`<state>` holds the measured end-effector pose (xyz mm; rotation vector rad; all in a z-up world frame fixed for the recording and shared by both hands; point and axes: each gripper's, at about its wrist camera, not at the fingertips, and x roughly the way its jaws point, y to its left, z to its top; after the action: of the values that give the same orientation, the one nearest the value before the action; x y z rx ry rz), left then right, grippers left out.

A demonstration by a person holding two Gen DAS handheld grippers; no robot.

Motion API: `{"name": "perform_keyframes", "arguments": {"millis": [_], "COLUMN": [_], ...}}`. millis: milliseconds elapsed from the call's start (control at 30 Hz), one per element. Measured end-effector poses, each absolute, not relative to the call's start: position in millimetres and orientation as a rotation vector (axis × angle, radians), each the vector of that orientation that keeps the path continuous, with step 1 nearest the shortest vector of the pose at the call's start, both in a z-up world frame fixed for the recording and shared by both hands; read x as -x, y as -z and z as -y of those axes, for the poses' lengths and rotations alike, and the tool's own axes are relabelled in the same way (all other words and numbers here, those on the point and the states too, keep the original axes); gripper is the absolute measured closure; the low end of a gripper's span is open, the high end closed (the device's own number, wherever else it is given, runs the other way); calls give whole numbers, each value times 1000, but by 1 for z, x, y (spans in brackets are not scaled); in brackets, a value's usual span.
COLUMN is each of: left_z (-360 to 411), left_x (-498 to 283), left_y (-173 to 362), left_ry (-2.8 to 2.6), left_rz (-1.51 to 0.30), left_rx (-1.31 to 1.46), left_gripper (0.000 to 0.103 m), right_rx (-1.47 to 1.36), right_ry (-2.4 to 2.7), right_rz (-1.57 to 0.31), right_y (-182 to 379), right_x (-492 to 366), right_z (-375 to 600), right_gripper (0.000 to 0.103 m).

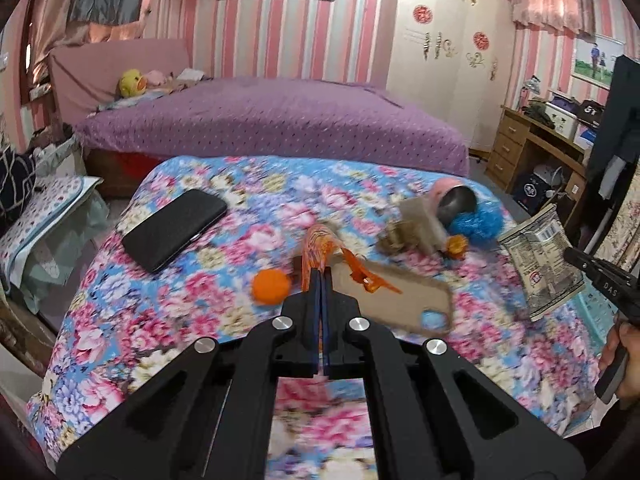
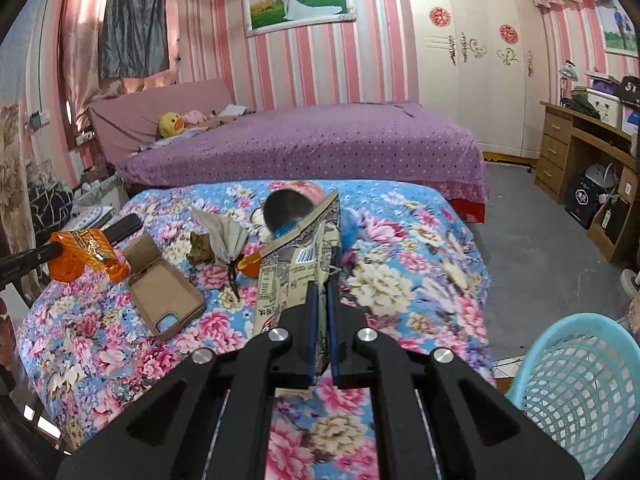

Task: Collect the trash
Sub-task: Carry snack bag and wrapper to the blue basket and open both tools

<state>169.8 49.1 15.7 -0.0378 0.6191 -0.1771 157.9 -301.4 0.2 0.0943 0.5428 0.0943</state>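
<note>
A bedroom with pink striped walls, a purple bed (image 2: 304,144) at the back, and in front of me a surface under a floral cloth (image 2: 400,272) strewn with odds and ends. My left gripper (image 1: 321,276) is closed tight on an orange wrapper (image 1: 320,240), which sticks up past my fingertips, lifted clear of the cloth; from the right wrist view it hangs out at the left edge over the cloth's corner. My right gripper (image 2: 323,292) is clamped on a printed snack packet (image 2: 296,264) (newspaper-style print, with a barcode), held up above the cloth. A turquoise mesh basket (image 2: 580,380) stands on the floor just beside the surface, low at my right. Left on the cloth: a tan phone case (image 2: 164,292) lying open side up, a black phone (image 1: 174,230), an orange ball (image 1: 271,285), a grey pouch (image 2: 224,234), and a pink cup (image 1: 456,198) on its side next to something blue and fluffy (image 1: 478,226), possibly a scrubber, the blur makes it hard to say.
</note>
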Motion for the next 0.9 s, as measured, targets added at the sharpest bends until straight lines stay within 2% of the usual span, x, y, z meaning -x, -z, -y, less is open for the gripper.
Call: {"name": "perform_keyframes", "arguments": {"millis": [433, 900], "left_z": [106, 297], "left_x": [-142, -111], "left_y": [-32, -7], "left_ry": [380, 648], "left_rz": [-568, -587], "left_rx": [-29, -104], "left_gripper": [103, 103], "right_rx": [-112, -172], "right_ry": [71, 371], "right_rz": [-505, -530], "right_y": [-9, 11], "right_x": [-105, -39], "right_z": [411, 554], "right_gripper": [98, 98]}}
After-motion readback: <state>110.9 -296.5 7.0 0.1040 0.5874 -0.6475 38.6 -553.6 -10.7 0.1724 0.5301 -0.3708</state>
